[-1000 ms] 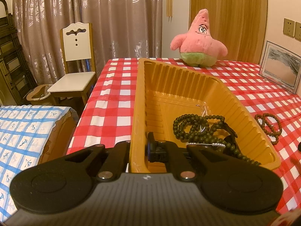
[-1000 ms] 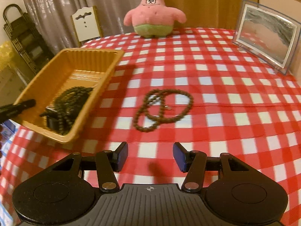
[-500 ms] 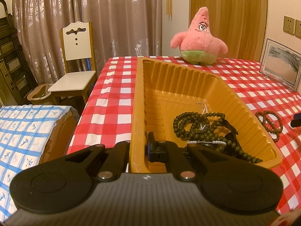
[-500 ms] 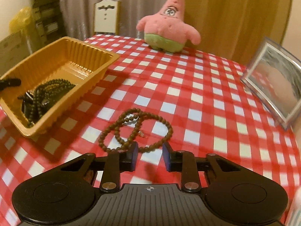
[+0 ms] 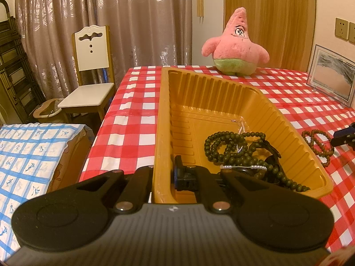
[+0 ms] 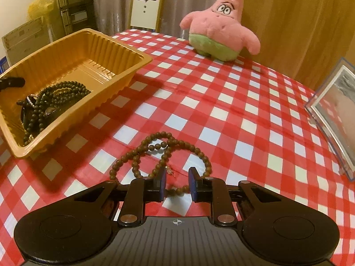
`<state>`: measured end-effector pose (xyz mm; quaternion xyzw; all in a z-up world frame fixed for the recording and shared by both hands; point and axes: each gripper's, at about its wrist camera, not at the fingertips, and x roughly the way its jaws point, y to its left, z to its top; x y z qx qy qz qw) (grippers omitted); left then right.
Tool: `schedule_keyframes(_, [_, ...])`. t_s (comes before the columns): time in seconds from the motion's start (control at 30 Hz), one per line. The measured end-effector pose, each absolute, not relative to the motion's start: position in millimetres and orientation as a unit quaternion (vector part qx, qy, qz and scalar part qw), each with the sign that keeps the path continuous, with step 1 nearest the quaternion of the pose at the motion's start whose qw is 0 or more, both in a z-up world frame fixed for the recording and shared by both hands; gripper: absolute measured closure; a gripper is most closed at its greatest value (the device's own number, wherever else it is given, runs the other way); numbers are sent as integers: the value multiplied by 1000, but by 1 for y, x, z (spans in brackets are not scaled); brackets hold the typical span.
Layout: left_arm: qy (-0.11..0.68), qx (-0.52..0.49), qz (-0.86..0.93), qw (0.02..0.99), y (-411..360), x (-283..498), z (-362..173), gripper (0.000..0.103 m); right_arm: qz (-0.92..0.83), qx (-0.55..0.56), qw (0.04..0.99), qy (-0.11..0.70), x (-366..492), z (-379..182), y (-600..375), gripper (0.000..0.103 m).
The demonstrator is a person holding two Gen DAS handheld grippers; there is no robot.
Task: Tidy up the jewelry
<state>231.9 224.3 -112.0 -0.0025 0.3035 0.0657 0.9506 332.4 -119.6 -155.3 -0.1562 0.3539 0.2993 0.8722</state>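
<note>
Since a second ago my right hand-held gripper [image 6: 176, 182] has come down over the brown bead necklace [image 6: 164, 153]. On the left, my left hand-held gripper [image 5: 163, 175] stays clamped on the near wall of the orange tray [image 5: 288, 133] at the counter's [image 6: 244, 110] left edge. Rightward, the necklace lies mid-counter, one strand between the closing jaws, pads not yet touching.

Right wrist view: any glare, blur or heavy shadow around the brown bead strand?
Right wrist view: warm dim light, sharp, no glare on the brown bead strand; a soft shadow lies beside the orange tray; fisheye bends the checked tablecloth. Left wrist view: same amber cast, tray rim bowed, dark green beads crisp.
</note>
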Motion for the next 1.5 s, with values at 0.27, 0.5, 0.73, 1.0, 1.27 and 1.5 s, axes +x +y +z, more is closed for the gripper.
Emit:
schedule_keyframes(0.27, [304, -2, 66, 950, 224, 231, -112, 100, 312, -175, 865, 352, 338, -159, -120, 81])
schedule_keyframes(0.5, [305, -2, 67, 950, 225, 230, -111, 100, 327, -195, 854, 354, 342, -166, -117, 81])
schedule_keyframes(0.73, [305, -2, 68, 950, 225, 230, -111, 100, 342, -213, 843, 355, 349, -172, -109, 88])
schedule_keyframes(1.0, [306, -2, 69, 950, 225, 229, -111, 100, 345, -205, 842, 360, 355, -171, -103, 89])
schedule_keyframes(1.27, [305, -1, 68, 950, 224, 229, -111, 100, 332, -171, 849, 373, 361, -171, -103, 89])
schedule_keyframes(1.5, [305, 0, 68, 950, 224, 229, -111, 100, 323, -147, 852, 386, 368, -168, -103, 89])
